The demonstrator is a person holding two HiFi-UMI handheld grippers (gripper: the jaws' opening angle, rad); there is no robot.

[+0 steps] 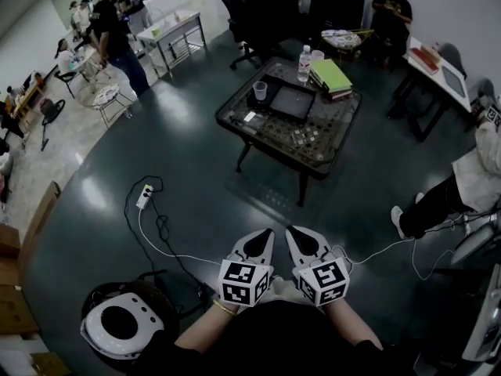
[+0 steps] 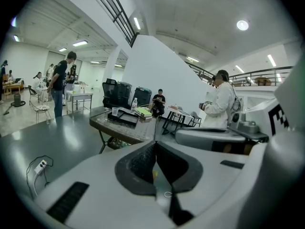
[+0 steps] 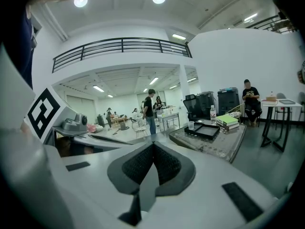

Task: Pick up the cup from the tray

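Our left gripper (image 1: 268,232) and right gripper (image 1: 290,230), both closed empty, well apart from cup (image 1: 261,92), tray (image 1: 291,103), table (image 1: 322,138).

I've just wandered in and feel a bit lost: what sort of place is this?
Probably a shared workspace or lab in a large open hall. A low table holds a tray, a cup and books, a seated person and desks line the edges, and a railed gallery runs overhead.

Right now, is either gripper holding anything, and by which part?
Nothing is held. The left gripper and right gripper are shut and empty; the cup stands untouched on the table.
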